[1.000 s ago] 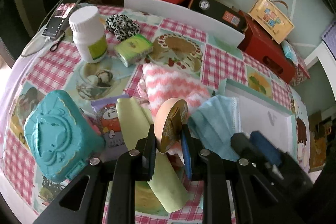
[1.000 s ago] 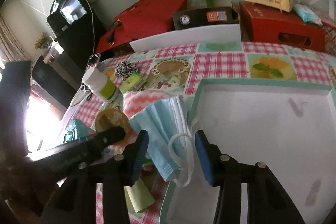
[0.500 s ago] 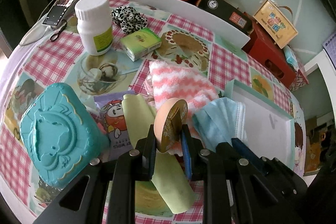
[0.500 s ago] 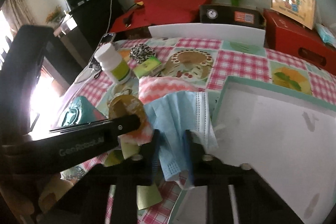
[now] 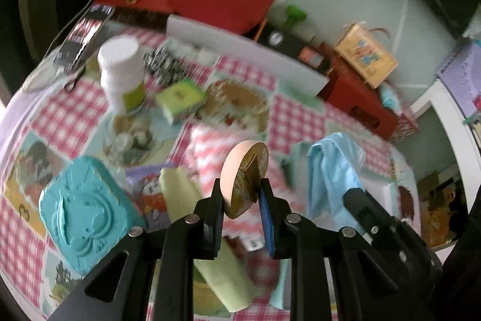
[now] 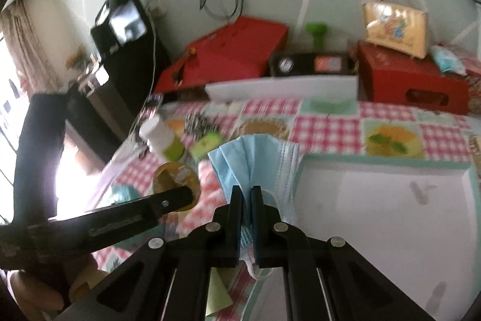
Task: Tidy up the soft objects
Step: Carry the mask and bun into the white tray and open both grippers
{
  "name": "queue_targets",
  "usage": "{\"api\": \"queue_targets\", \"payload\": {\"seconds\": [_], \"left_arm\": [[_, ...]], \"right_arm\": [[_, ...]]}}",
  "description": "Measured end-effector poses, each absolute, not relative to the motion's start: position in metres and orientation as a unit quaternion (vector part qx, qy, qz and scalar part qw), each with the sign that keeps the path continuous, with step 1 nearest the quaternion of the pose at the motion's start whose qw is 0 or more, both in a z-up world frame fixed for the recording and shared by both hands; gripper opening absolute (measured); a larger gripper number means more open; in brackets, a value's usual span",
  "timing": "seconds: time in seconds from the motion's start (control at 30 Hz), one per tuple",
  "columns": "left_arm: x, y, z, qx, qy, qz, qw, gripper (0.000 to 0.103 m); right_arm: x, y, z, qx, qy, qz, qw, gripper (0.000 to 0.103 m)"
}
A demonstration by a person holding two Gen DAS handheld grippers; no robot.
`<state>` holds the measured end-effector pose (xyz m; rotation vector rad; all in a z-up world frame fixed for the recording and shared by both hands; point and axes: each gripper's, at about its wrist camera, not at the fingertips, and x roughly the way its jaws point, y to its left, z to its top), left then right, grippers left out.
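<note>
My left gripper (image 5: pixel 240 194) is shut on a round peach powder puff with a gold face (image 5: pixel 245 176) and holds it above the checked tablecloth. My right gripper (image 6: pixel 247 194) is shut on a pleated blue face mask (image 6: pixel 258 158), lifted off the table; the mask also shows in the left wrist view (image 5: pixel 330 170). A pink and white zigzag towel (image 5: pixel 210 152) lies under the puff. A white tray with a teal rim (image 6: pixel 387 164) lies to the right of the mask.
A teal embossed box (image 5: pixel 84 212), a yellow-green cloth (image 5: pixel 216 260), a white pill bottle (image 5: pixel 121 74), a green tissue pack (image 5: pixel 180 100) and a leopard scrunchie (image 5: pixel 162 65) lie on the table. Red boxes (image 6: pixel 412 80) stand along the back edge.
My right gripper closed on the blue mask and lifted it up off the table. My left gripper rose with the puff still held.
</note>
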<state>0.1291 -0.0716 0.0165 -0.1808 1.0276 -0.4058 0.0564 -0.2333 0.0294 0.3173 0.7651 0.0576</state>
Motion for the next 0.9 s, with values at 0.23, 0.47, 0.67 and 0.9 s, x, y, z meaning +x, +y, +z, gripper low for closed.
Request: {"api": "queue_targets", "payload": {"seconds": [0.23,0.47,0.67,0.9], "left_arm": [[0.122,-0.106,0.03,-0.047,0.468,-0.247,0.847,0.023],[0.112,-0.155,0.017,-0.007,0.491,-0.291,0.821,0.024],[0.11,-0.194,0.0,0.019,0.503,-0.314,0.805,0.024],[0.107,-0.237,-0.017,0.042,0.505,-0.337,0.793,0.033]], "right_arm": [[0.044,-0.274,0.042,0.151,0.36,-0.075,0.918,0.006],[0.031,-0.324,0.029,0.141,0.389,-0.209,0.886,0.006],[0.019,-0.352,0.018,0.147,0.393,-0.256,0.871,0.006],[0.009,-0.375,-0.001,0.153,0.405,-0.302,0.849,0.006]]}}
